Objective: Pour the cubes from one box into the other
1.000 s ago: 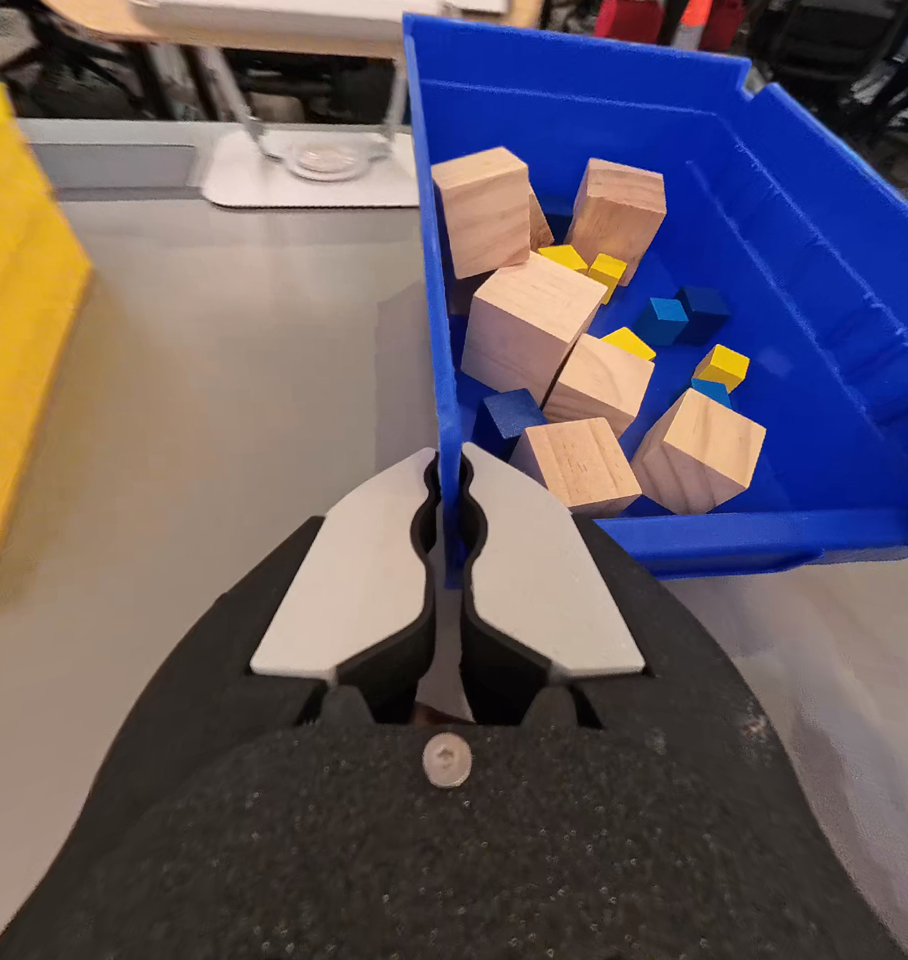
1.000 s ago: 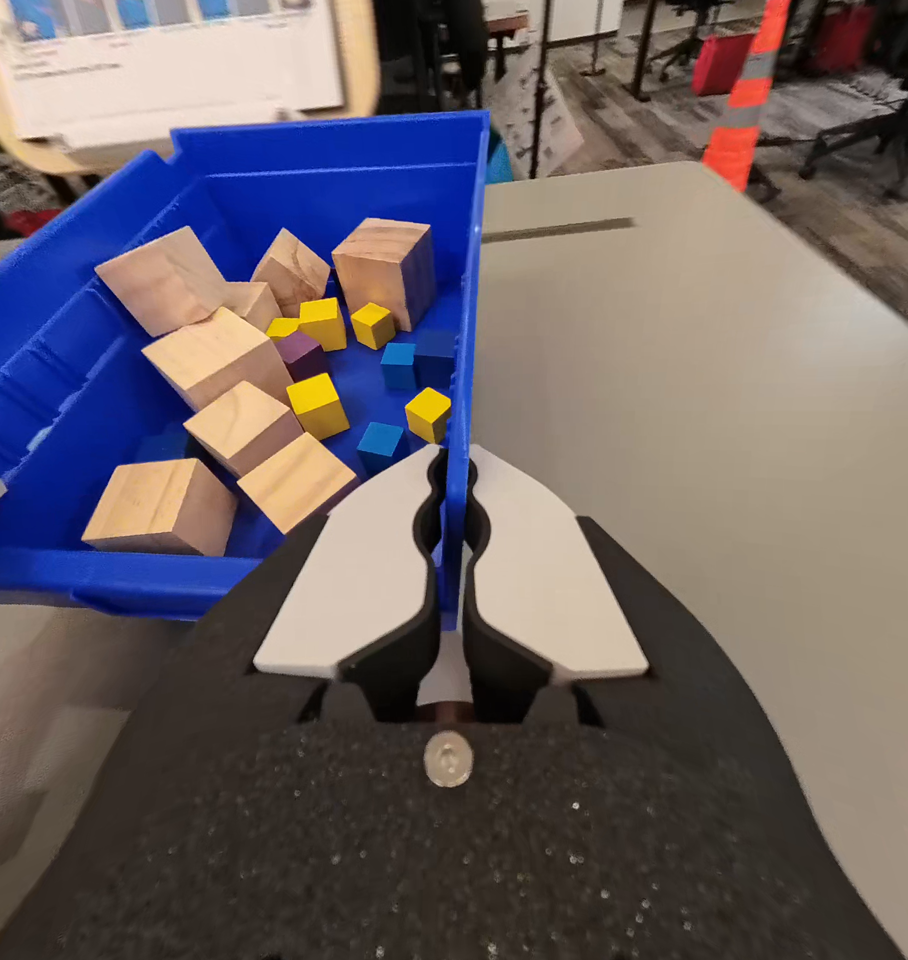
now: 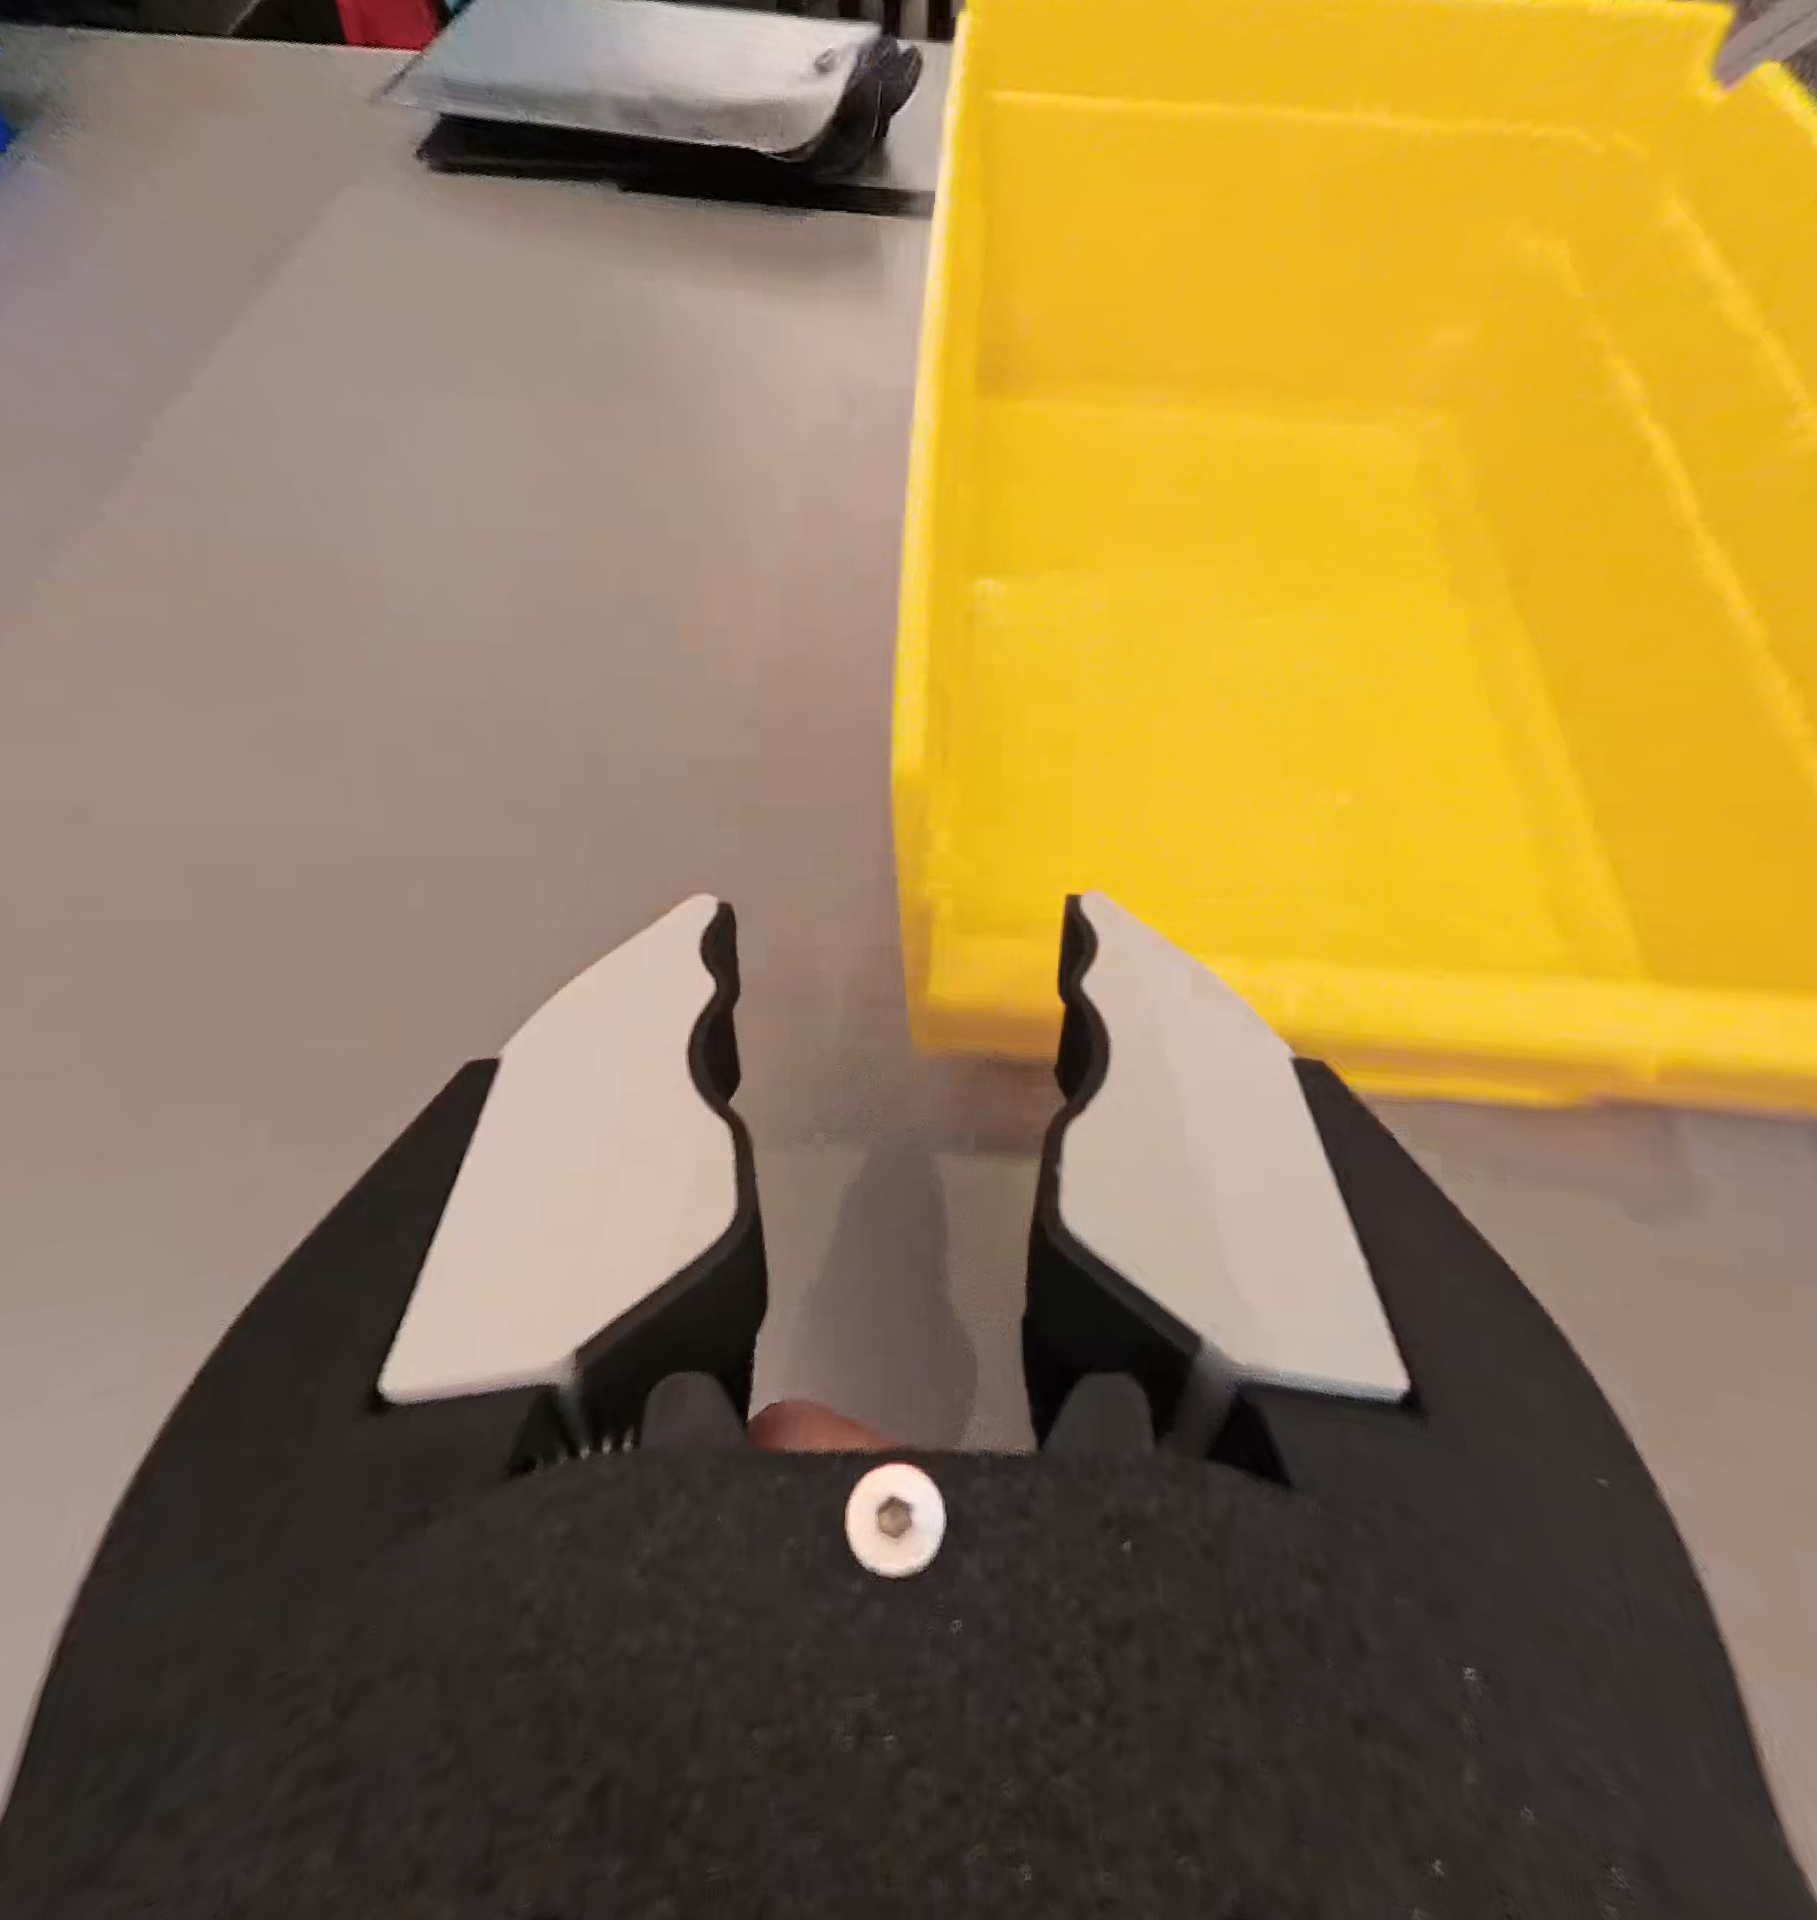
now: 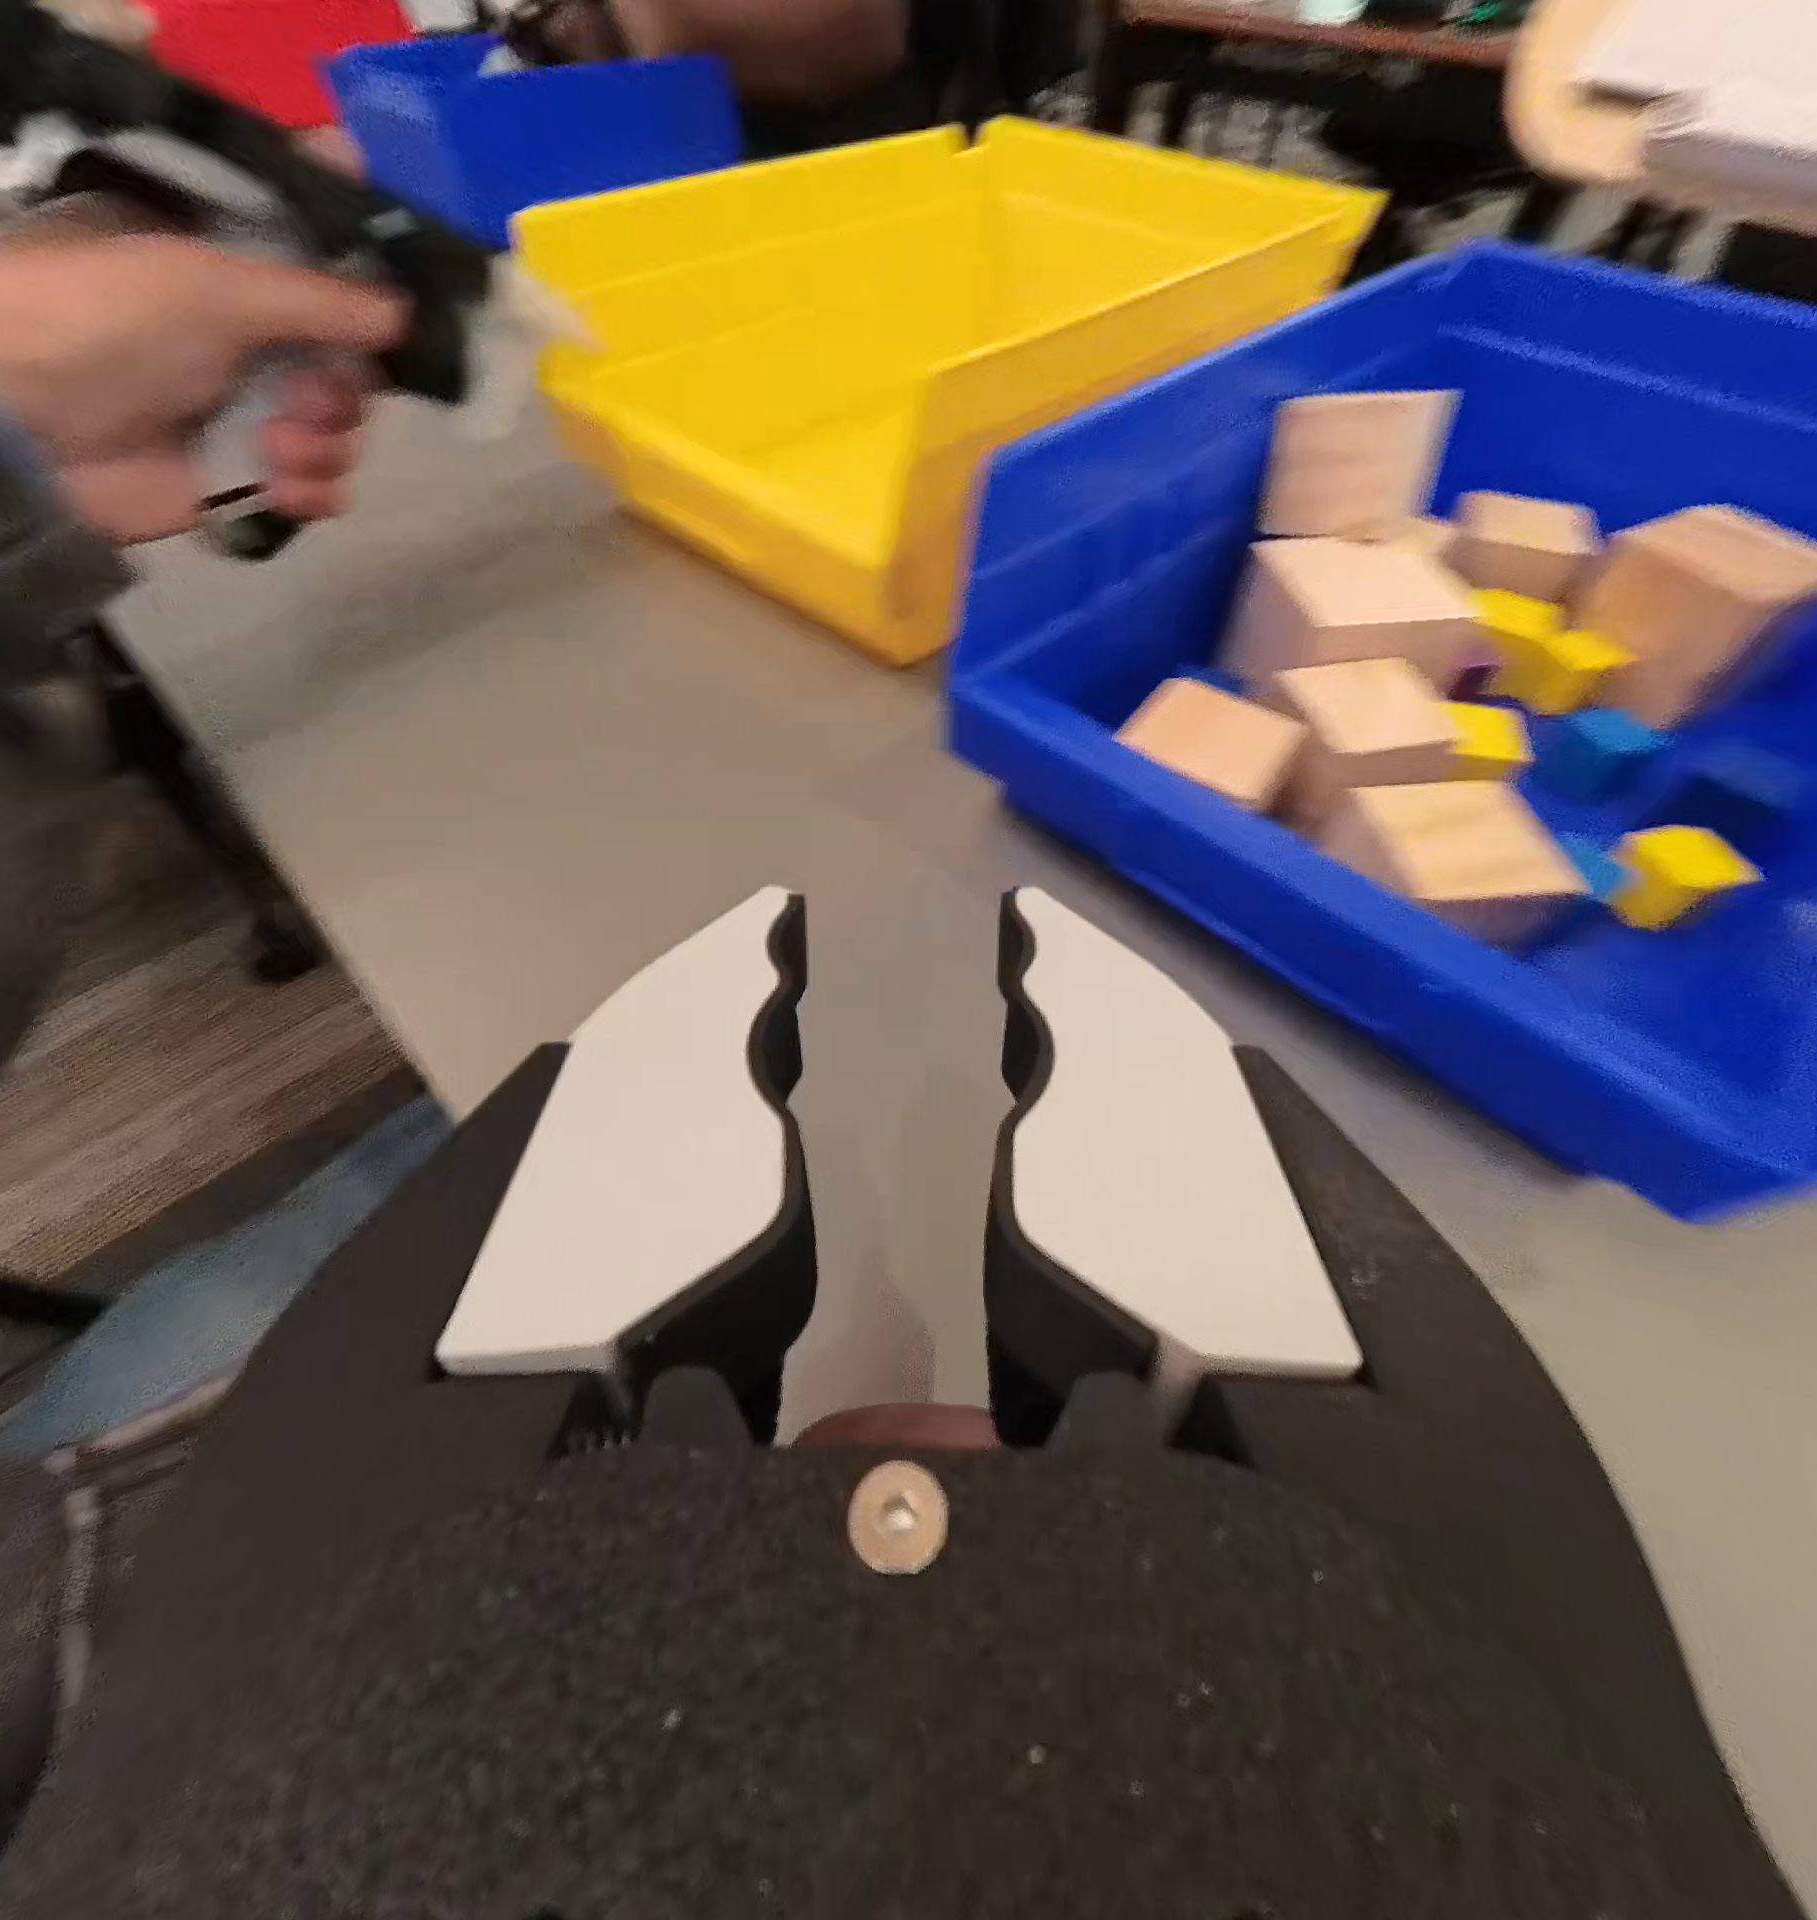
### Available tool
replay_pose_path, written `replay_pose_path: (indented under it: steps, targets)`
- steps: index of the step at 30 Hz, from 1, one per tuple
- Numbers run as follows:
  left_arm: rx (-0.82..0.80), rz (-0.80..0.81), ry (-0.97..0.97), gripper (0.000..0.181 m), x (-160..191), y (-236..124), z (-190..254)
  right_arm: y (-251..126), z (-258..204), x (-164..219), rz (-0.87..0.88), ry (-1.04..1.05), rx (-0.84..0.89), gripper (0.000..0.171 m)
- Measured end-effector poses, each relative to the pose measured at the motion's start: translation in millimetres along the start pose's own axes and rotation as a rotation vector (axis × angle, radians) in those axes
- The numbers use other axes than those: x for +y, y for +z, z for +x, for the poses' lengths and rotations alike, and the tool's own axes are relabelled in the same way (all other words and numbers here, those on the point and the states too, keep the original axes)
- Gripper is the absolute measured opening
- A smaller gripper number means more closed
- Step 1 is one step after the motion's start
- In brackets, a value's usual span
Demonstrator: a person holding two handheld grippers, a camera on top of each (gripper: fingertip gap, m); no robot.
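While both hover over the grey table (image 3: 364, 623), left gripper (image 3: 899, 914) and right gripper (image 4: 902, 904) are spread, gripping nothing. Yellow bin (image 3: 1299, 623) fills the upper right; no readable writing.

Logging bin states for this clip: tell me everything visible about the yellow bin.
The yellow bin is an open-topped box that looks like plastic, with ridged side walls and a lower cut-out front. It stands upright on the grey table and looks empty in both views. In the right wrist view it is close beside the blue bin; contact cannot be told. The open left gripper is at its near corner, holding nothing.
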State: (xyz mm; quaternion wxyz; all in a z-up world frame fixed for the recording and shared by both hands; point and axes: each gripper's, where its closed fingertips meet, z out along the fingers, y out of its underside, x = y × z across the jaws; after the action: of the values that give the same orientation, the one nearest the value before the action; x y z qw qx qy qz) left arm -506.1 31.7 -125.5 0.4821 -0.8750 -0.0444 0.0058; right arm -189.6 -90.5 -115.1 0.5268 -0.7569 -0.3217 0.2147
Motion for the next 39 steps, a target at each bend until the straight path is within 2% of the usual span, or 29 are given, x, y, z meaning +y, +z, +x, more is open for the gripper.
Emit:
replay_pose_path:
  steps: [1,2,4,8,11,13,16,18,19,20,21,25,28,32,36,39]
  targets:
    - [0.032,-0.013,-0.033,0.057,-5,12,2,7,-17,2,-0.022,-0.004,-0.043,0.035]
    - [0.077,-0.016,-0.072,0.045,-10,20,5,14,-30,4,-0.042,-0.005,-0.072,0.035]
    - [0.133,-0.005,-0.121,0.005,-18,28,10,28,-45,3,-0.065,0.003,-0.097,0.035]
    - [0.123,0.014,-0.065,0.004,-5,11,15,59,-47,-18,-0.024,0.016,-0.024,0.037]
    - [0.089,0.018,-0.05,0.005,17,-23,16,83,-45,-23,-0.057,0.051,0.052,0.048]
    - [0.055,0.011,-0.062,0.004,34,-51,12,95,-40,-21,-0.089,0.071,0.126,0.048]
    - [0.018,0.022,-0.113,0.004,60,-91,7,106,-54,-23,-0.072,0.126,0.089,0.048]
    - [0.018,0.031,-0.136,0.004,73,-113,10,110,-73,-21,-0.076,0.142,0.007,0.057]
    - [0.001,0.038,-0.144,0.004,79,-122,11,108,-75,-21,-0.079,0.137,0.018,0.055]
    - [-0.042,0.043,-0.134,0.004,84,-130,10,104,-73,-23,-0.076,0.146,0.045,0.038]
    - [-0.081,0.05,-0.113,0.005,88,-139,8,98,-66,-27,-0.065,0.159,0.093,0.011]
    - [-0.097,0.104,-0.123,0.008,89,-164,22,88,-62,-32,-0.088,0.146,0.12,0.004]
    - [-0.144,0.205,-0.086,0.006,66,-182,30,69,-56,-58,0.014,0.102,0.151,0.004]
    - [-0.103,0.347,-0.059,0.005,3,-199,66,23,-21,-115,0.17,0.046,0.242,0.004]
    - [0.074,0.44,-0.05,0.005,-71,-191,141,-38,47,-158,0.269,0.033,0.358,0.007]
    - [0.219,0.457,-0.016,0.004,-111,-172,225,-96,114,-162,0.305,0.036,0.516,0.008]
